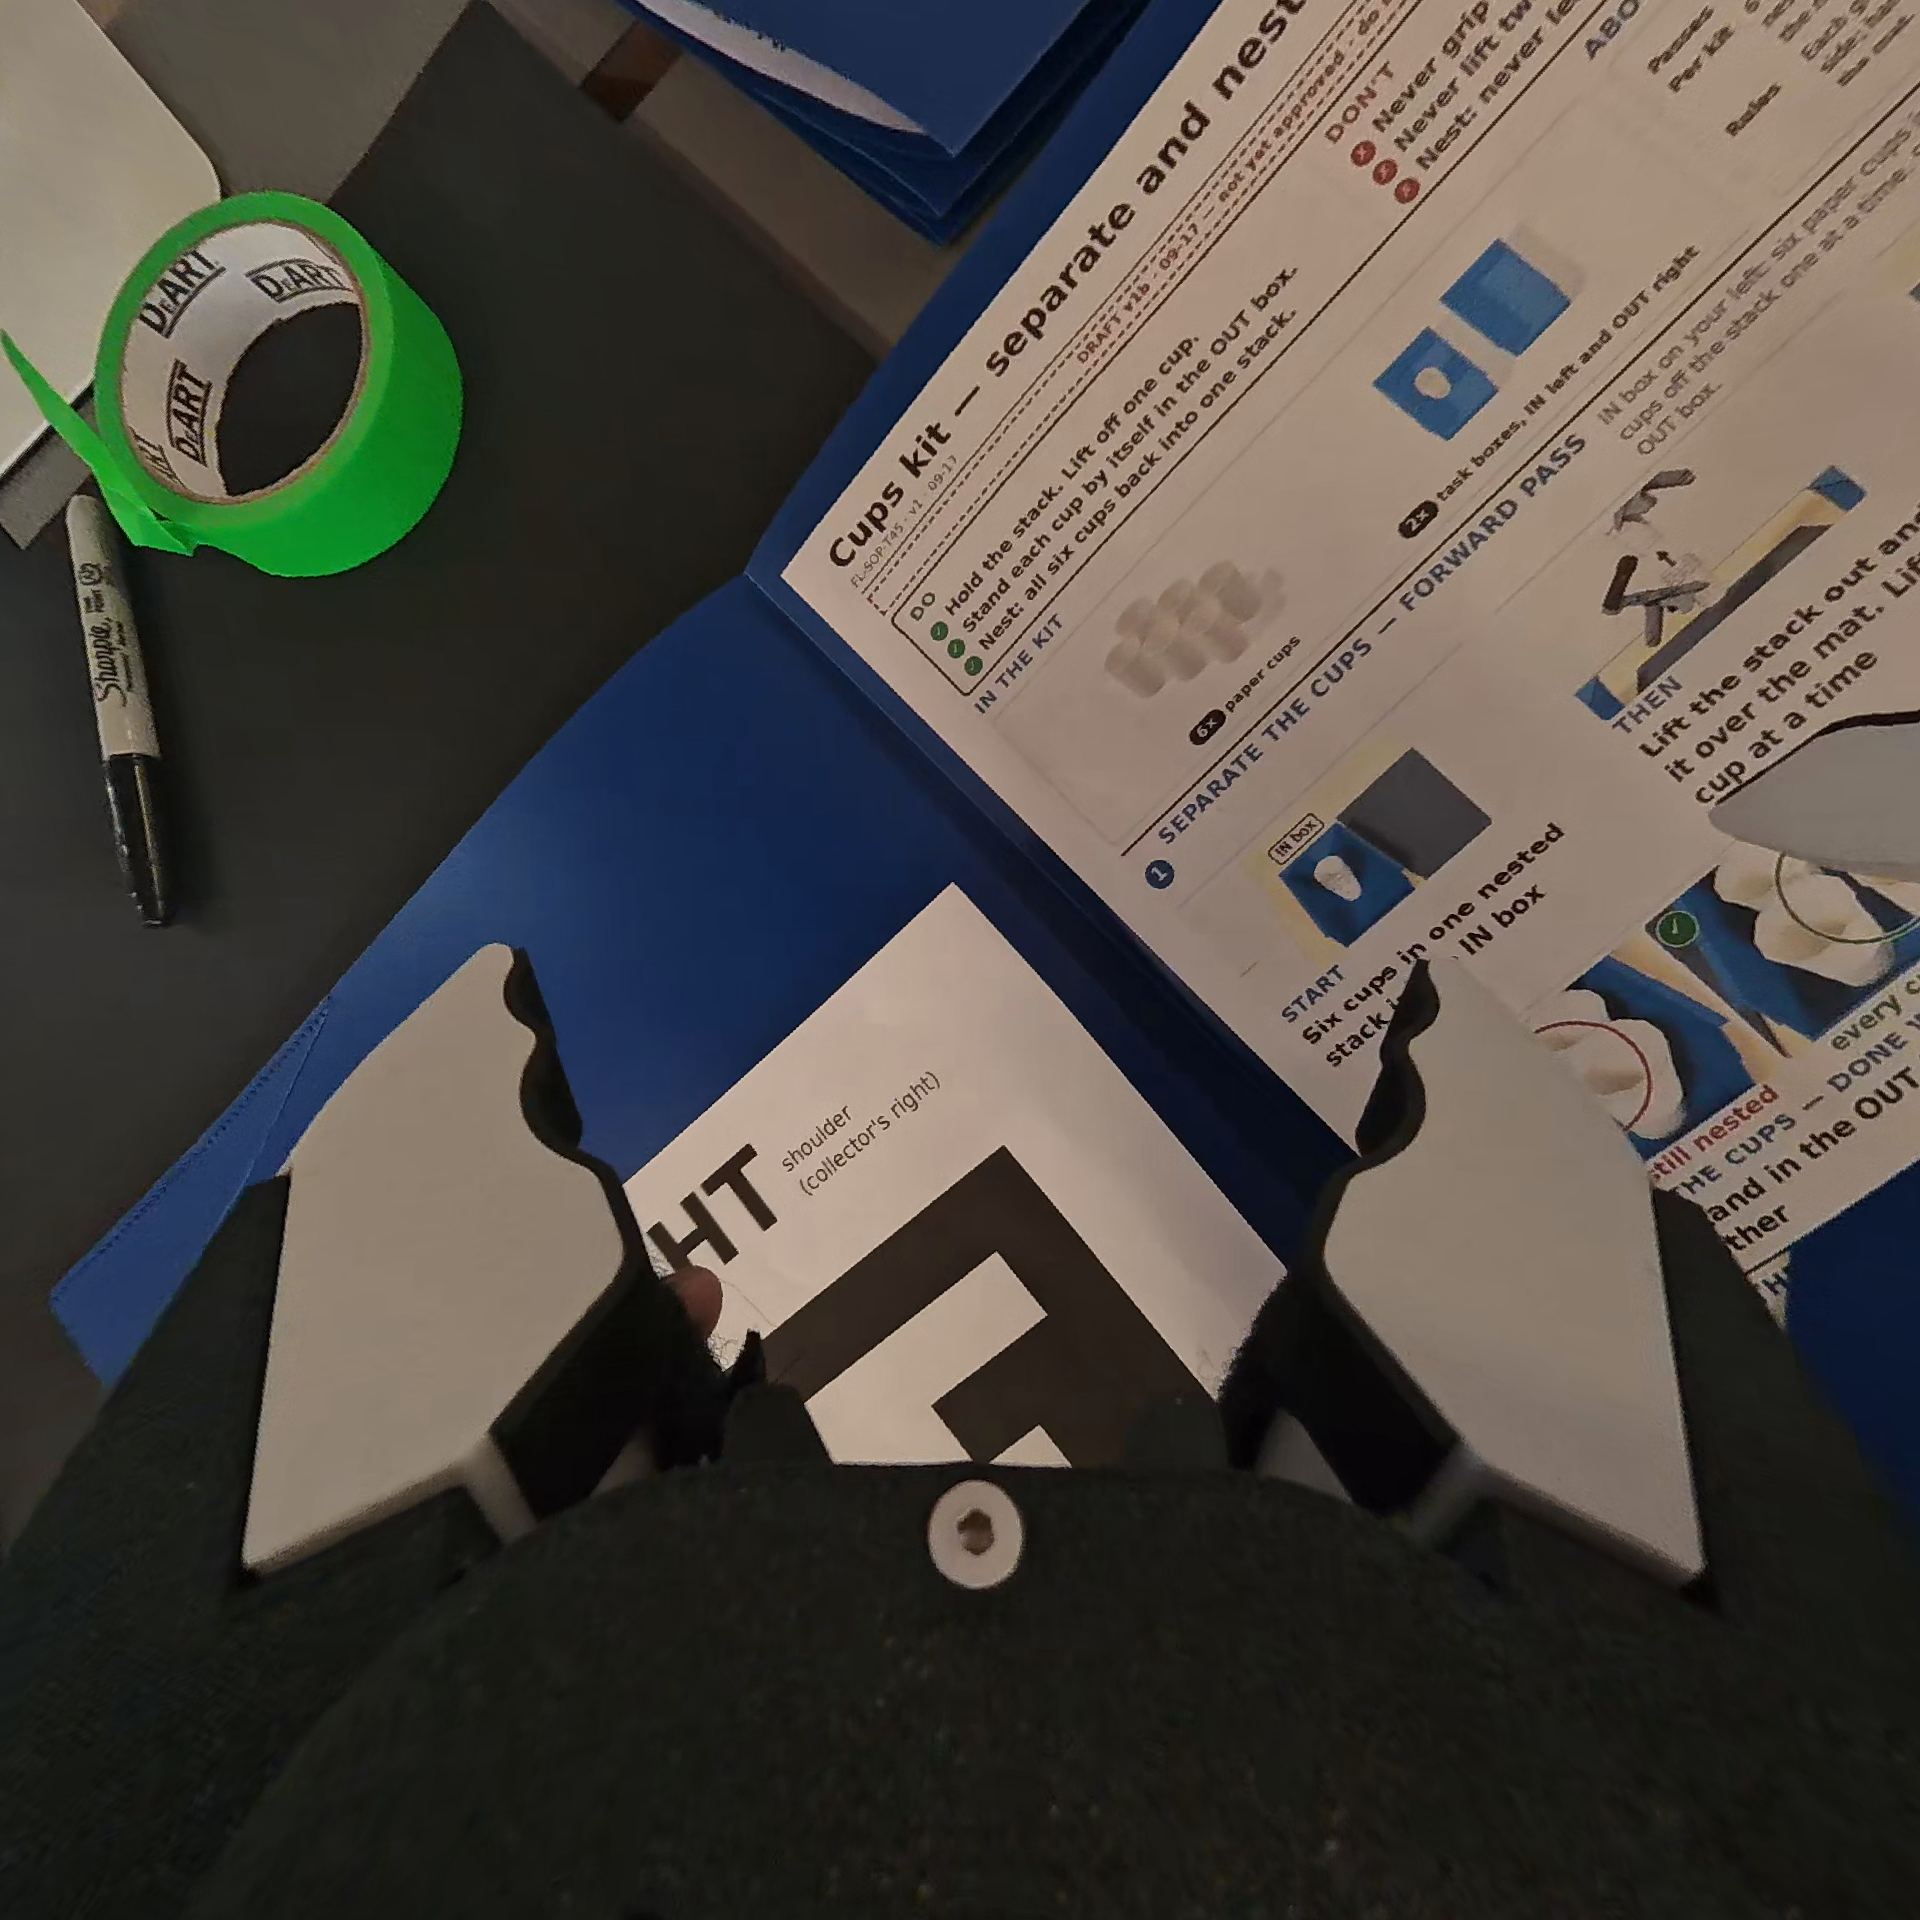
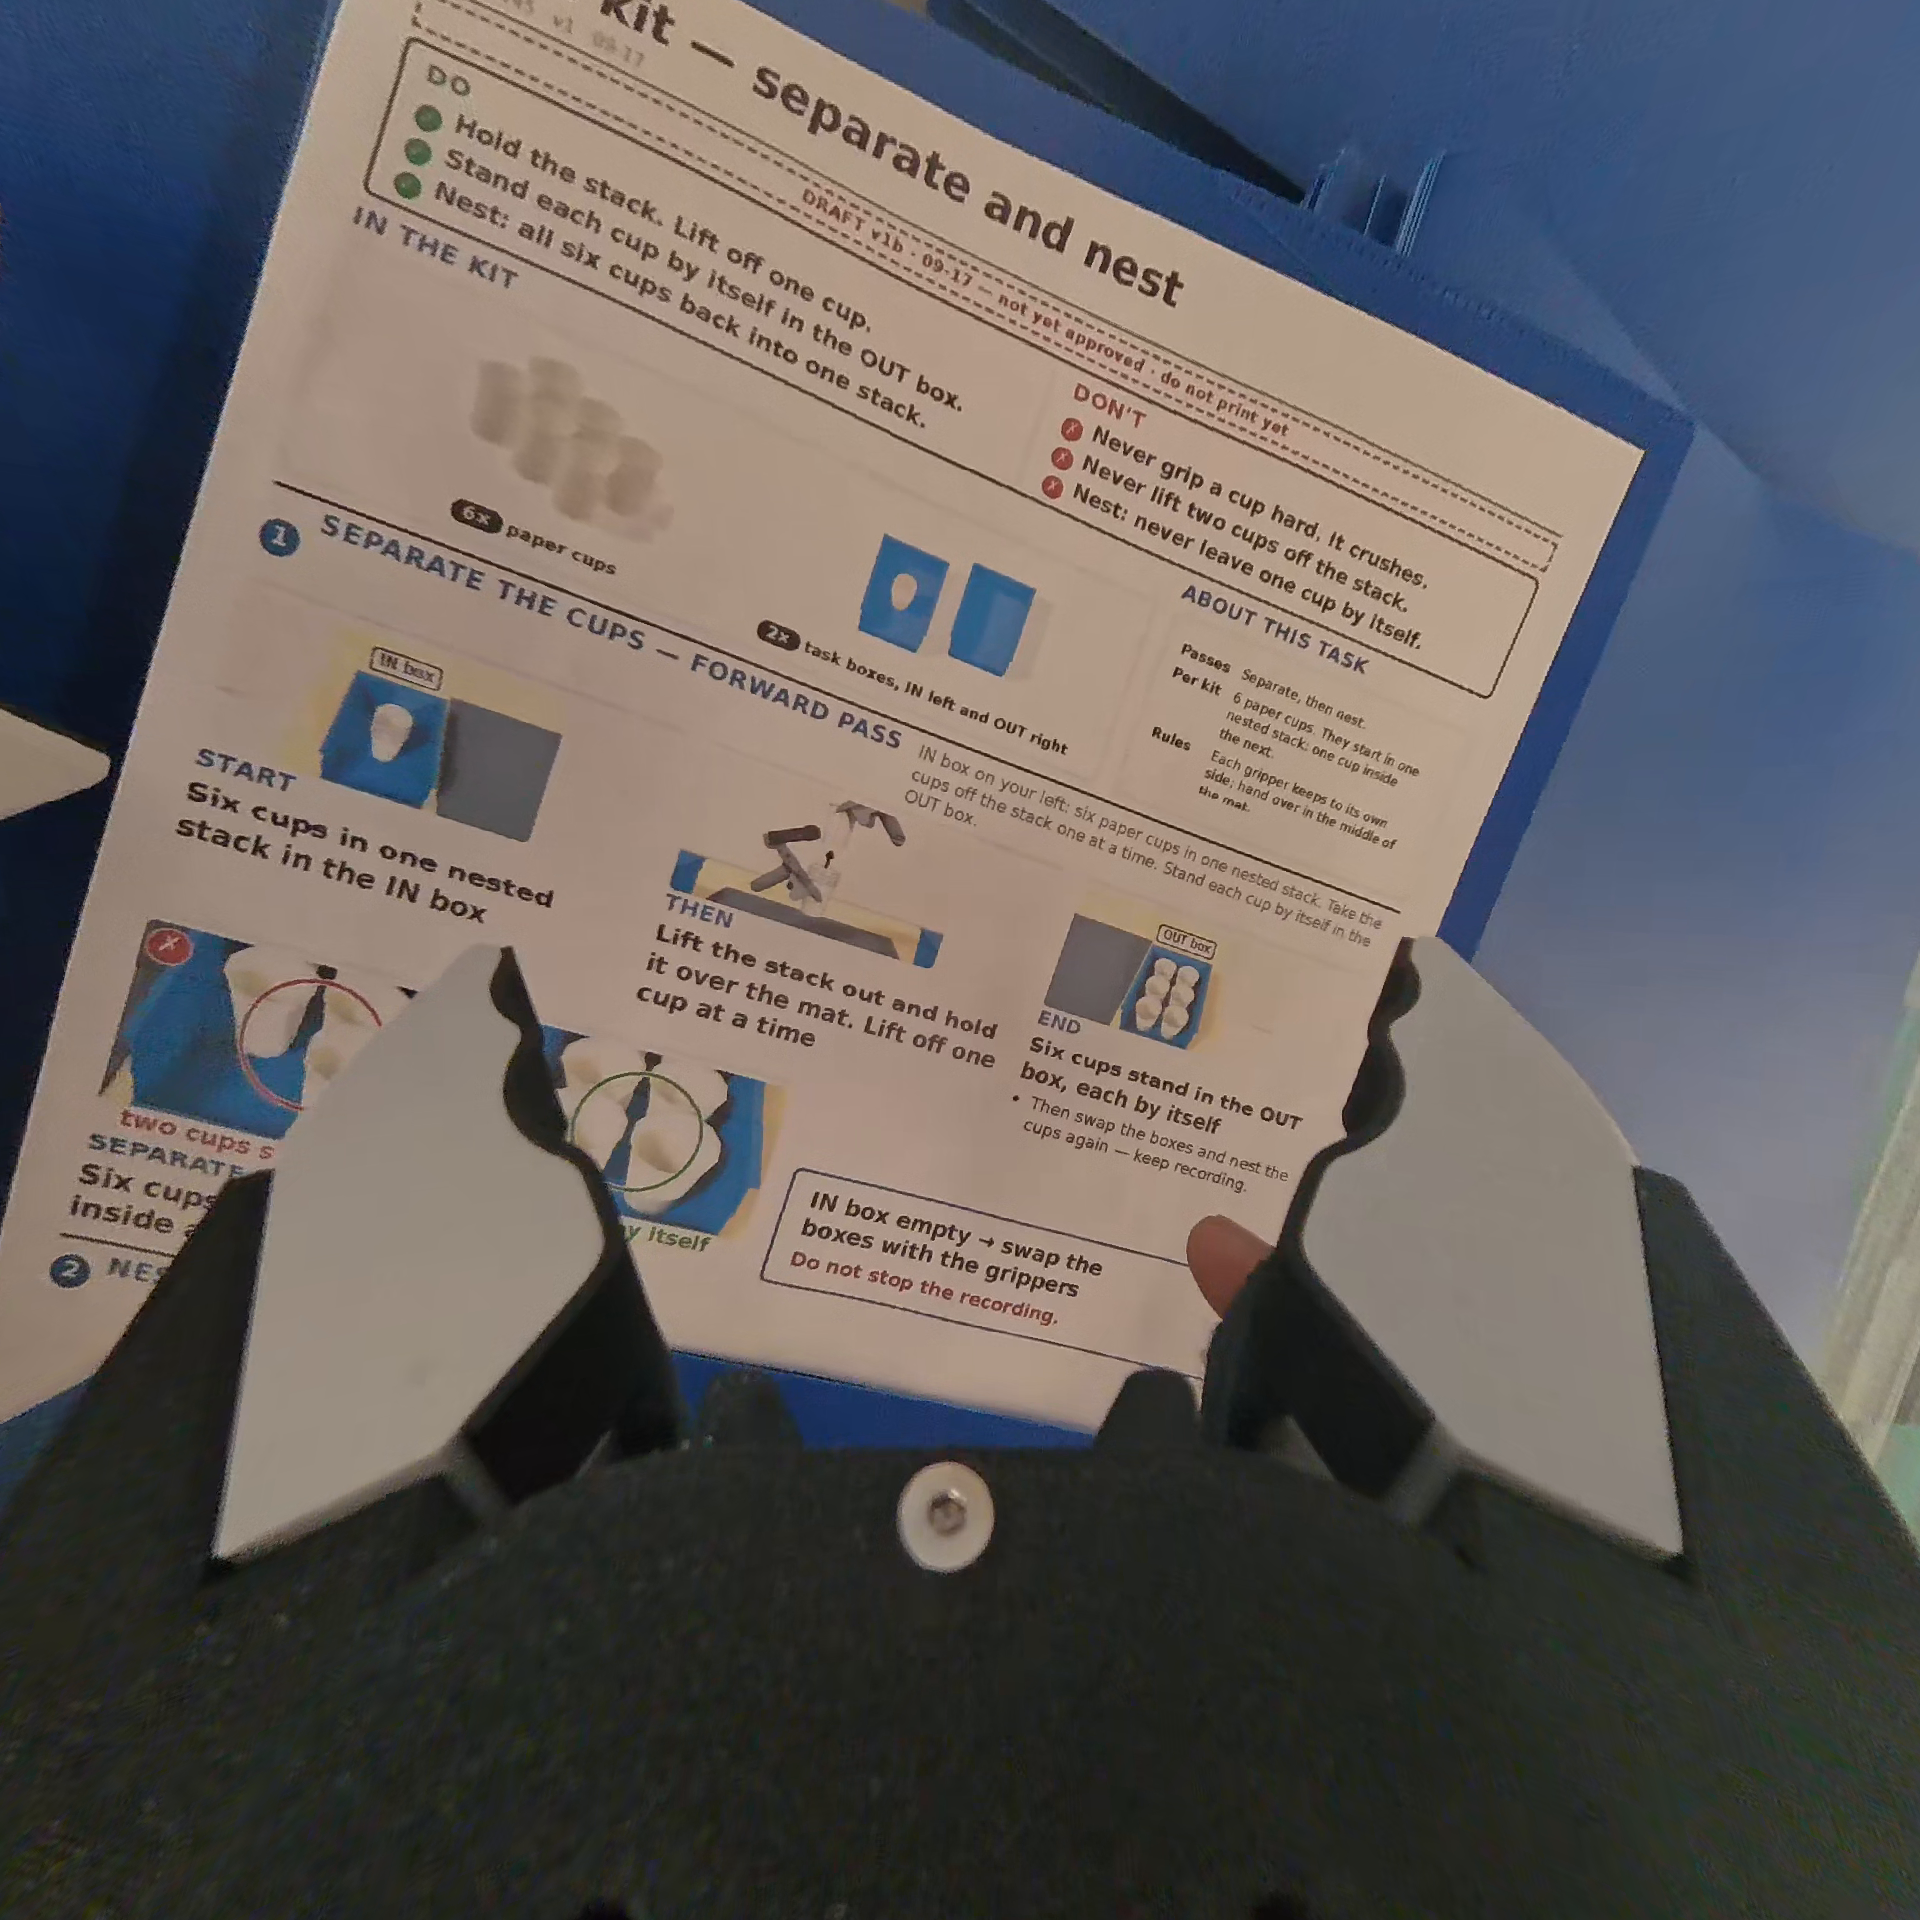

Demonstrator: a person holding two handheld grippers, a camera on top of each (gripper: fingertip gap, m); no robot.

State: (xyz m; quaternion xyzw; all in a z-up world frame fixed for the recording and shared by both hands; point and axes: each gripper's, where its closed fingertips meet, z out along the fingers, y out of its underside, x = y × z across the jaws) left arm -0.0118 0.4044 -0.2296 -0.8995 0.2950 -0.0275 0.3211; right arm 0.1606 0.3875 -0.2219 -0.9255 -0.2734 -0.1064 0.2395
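An open blue folder (image 1: 675,831) lies on a dark mat (image 1: 582,416). Its right half bears a white printed instruction sheet with pictures (image 1: 1351,520). Its left half bears a white sheet with a large black square pattern (image 1: 987,1122). My left gripper (image 1: 966,987) is open and empty above the folder's fold. My right gripper (image 2: 951,956) is open and empty, close over the lower part of the same instruction sheet (image 2: 831,468). The right gripper's finger tip shows at the right edge of the left wrist view (image 1: 1839,790). A person's fingertip (image 2: 1221,1262) shows beside my right gripper's right finger.
A roll of bright green tape (image 1: 281,384) and a black marker pen (image 1: 120,707) lie on the mat to the left. A white flat object (image 1: 73,208) sits at the far left. Another stack of blue folders (image 1: 894,114) lies beyond the open folder.
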